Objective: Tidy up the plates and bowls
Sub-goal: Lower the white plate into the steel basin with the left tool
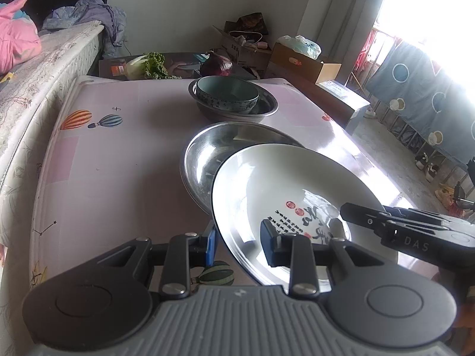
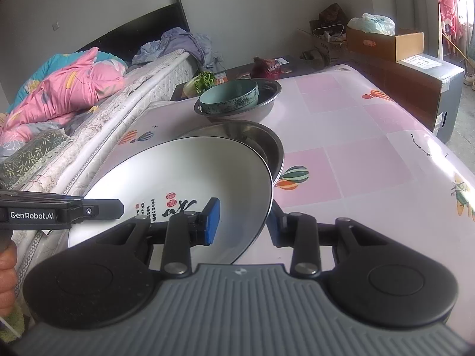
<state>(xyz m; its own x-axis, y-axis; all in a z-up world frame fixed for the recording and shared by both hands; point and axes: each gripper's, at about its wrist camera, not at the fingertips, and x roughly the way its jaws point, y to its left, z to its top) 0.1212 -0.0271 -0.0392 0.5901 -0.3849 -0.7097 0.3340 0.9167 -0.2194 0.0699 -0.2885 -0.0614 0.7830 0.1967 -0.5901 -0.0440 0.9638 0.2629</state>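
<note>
Fingers of both grippers straddle opposite rims of the white plate (image 1: 282, 195), holding it tilted over the steel basin (image 1: 213, 154), probably for stacking.

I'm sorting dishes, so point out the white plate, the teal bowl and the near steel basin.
white plate (image 2: 184, 172): right wrist view, bare inner surface.
teal bowl (image 1: 228, 90): left wrist view, inside wall.
steel basin (image 1: 204, 154): left wrist view, uncovered inner wall.

Left hand-held gripper (image 1: 240, 246) jaws part-open, straddling a rim. Right hand-held gripper (image 2: 243, 222) same from opposite side, both tilted inward.
</note>
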